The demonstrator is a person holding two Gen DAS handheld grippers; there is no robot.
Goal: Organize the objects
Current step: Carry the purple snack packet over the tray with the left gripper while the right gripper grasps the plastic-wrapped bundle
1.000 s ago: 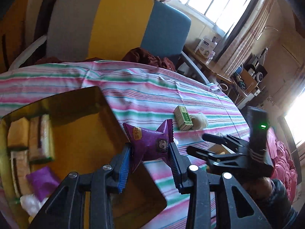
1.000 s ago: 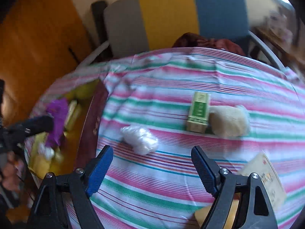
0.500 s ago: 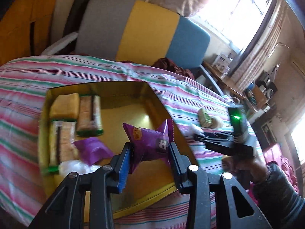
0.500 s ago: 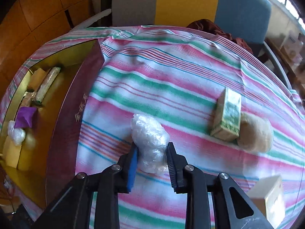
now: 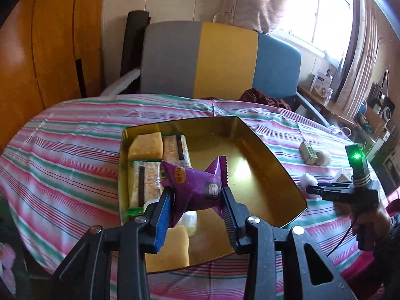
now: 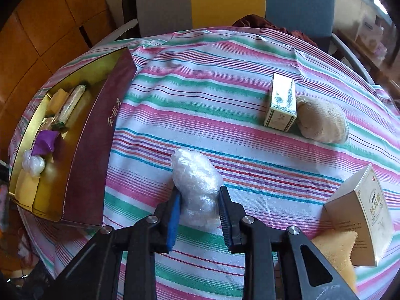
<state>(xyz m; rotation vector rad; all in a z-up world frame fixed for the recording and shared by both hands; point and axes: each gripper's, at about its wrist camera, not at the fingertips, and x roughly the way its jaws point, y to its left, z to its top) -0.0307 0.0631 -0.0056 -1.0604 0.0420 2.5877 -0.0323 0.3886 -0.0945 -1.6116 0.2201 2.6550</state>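
On a pink-and-green striped tablecloth (image 6: pixel 225 95) before a grey-yellow-blue chair (image 5: pixel 220 60) at frame top, the left gripper (image 5: pixel 196 208) pinches a purple packet (image 5: pixel 196 187) over the gold tin (image 5: pixel 262 160), the right gripper (image 6: pixel 200 215) clamps a clear-wrapped bundle (image 6: pixel 197 182) lower centre

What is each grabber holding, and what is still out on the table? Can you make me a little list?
left gripper: shut on purple snack packet, over the gold box
right gripper: shut on clear plastic bundle, on the striped tablecloth
in the box: yellow cakes, wrapped bars, another purple packet
still out: green-and-white carton, beige lump, cream carton
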